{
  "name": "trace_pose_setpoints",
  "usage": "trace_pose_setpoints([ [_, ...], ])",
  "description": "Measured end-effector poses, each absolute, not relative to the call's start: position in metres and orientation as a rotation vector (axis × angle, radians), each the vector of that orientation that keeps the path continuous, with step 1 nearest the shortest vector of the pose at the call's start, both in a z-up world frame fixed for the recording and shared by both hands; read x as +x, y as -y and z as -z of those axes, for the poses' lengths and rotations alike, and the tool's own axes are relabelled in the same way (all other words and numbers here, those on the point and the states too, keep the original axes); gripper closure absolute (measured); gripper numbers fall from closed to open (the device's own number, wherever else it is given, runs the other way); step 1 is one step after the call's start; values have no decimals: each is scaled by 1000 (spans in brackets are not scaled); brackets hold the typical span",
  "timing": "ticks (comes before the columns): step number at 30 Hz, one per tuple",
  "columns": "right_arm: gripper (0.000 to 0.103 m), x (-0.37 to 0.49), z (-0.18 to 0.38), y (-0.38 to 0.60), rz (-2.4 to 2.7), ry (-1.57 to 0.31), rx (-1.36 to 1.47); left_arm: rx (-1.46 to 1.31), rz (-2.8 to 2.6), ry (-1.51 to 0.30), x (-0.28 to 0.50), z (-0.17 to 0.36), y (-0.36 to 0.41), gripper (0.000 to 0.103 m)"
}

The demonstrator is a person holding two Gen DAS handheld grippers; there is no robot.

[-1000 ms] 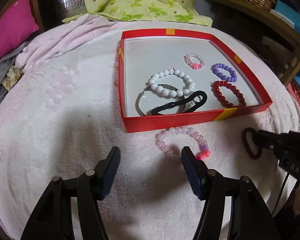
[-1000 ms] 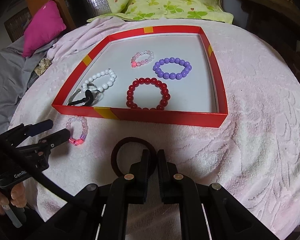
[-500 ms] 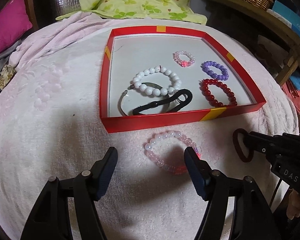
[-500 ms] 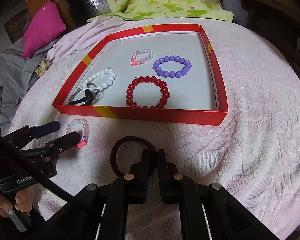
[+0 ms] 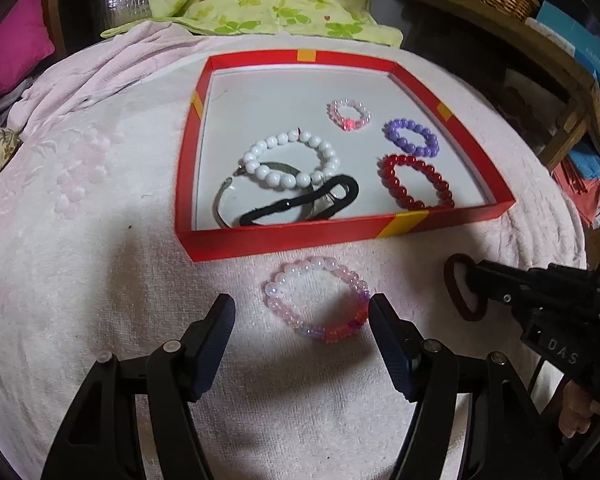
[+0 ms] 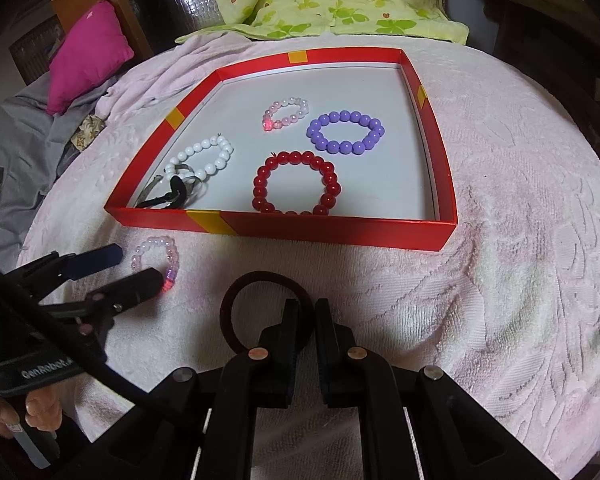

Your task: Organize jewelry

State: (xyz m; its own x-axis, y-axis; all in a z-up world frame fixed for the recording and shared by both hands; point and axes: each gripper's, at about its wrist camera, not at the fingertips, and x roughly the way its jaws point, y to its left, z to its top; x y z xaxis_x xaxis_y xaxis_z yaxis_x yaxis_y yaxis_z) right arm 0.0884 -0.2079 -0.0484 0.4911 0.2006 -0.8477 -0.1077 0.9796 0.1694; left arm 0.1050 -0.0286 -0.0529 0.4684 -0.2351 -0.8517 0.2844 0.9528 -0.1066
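- A round surface covered by a pale pink textured towel carries everything
- A shallow red box lid with yellow tape patches lies on the towel, toward the far side
- A pink and white bead bracelet (some purple and red beads on its near side) lies on the towel just in front of the lid's near wall, apart from it
- A dark maroon hair tie lies on the towel, to the right of the bracelet
- A crumpled pink cloth is bunched at the far left edge
- A green leaf-print cushion rests at the far edge
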Motion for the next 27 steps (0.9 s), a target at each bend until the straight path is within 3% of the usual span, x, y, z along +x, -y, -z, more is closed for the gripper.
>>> trace_pose_setpoints([
  [4,92,89,49,208,-189,-1041,98,63,314,-1034,104,54,34,29],
  [15,92,88,48,209,-188,-1041,95,125,328,-999,98,54,42,30],
  [23,92,88,48,208,-185,-1041,89,92,365,-971,100,48,37,81],
  [27,93,90,48,205,-184,-1038,74,77,375,-959,99,46,34,89],
])
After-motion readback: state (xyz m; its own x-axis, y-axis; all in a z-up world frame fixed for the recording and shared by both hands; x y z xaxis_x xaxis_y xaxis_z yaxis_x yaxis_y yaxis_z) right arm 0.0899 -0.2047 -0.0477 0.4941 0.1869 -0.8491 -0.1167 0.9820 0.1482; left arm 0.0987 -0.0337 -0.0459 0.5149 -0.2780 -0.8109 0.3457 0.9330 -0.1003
